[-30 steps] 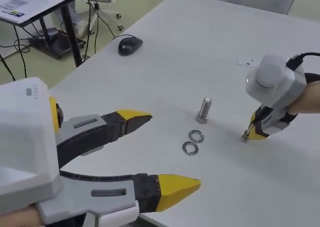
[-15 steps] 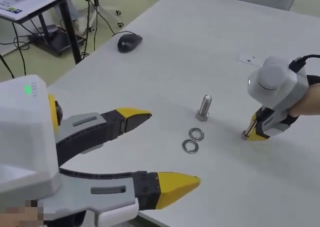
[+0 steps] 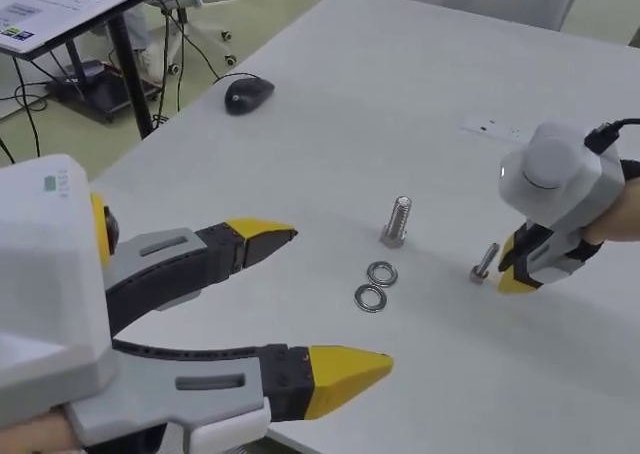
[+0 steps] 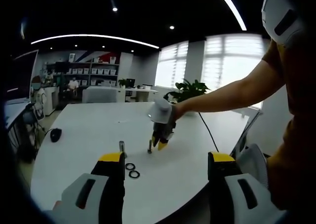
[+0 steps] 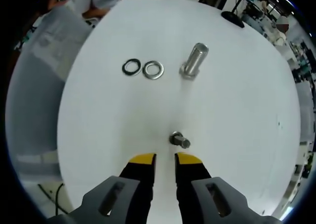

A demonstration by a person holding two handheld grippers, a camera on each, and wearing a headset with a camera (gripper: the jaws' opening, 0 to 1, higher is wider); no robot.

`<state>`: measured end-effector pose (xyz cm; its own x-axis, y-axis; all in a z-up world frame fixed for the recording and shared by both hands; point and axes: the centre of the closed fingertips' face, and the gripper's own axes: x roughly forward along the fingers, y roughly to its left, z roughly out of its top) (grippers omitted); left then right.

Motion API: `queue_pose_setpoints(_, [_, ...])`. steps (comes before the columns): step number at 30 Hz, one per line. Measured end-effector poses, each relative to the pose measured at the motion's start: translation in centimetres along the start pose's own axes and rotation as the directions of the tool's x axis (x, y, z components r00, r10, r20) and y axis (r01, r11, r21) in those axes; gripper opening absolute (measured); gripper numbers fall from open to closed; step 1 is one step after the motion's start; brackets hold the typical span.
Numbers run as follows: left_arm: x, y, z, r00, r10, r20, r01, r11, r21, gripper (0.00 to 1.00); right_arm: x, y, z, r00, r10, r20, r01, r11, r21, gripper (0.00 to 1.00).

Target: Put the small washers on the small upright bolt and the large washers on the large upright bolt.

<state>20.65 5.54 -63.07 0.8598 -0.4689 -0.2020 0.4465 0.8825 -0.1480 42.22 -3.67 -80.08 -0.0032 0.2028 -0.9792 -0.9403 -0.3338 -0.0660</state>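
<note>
Right gripper view: right gripper (image 5: 164, 157) slightly parted, empty, near the small bolt (image 5: 179, 140).

Shiny metal washers (image 3: 376, 285), matt white table (image 3: 400, 94)

- The counter (image 3: 420, 84) lies bare across the upper middle of the head view. A mouse (image 3: 248, 94) sits at upper left, well apart from everything else.
- At frame centre the large bolt (image 3: 396, 221) stands upright, with two washers (image 3: 381, 273) lying flat side by side just below it.
- The small bolt (image 3: 484, 262) stands at right, just off the tips of the right gripper (image 3: 513, 278). A lane of bare counter runs between the two bolts.
- The left gripper (image 3: 342, 300), jaws wide apart, takes up the lower left, and bare counter lies at lower right.
</note>
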Motion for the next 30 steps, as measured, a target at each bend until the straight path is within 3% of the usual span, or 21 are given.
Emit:
queue_pose_setpoints(12, [-0.6, -1.0, -0.1, 0.9999, -0.010, 0.003, 0.010, 1.000, 0.011, 0.68, 0.5, 3.8, 1.4, 0.9990, 0.037, 0.027, -0.036, 0.999, -0.027, 0.17])
queue_pose_setpoints(20, [-1.2, -1.2, 0.0, 1.0000, 0.000, 0.008, 0.000, 1.000, 0.012, 0.68, 1.6, 6.6, 4.3, 0.9956, 0.076, 0.055, -0.071, 0.994, -0.087, 0.18])
queue_pose_setpoints(30, [-1.7, -0.7, 0.3, 0.9993, 0.028, 0.025, -0.028, 1.000, 0.010, 0.68, 3.0, 7.2, 8.3, 0.9900, 0.107, 0.091, -0.095, 0.987, -0.129, 0.19])
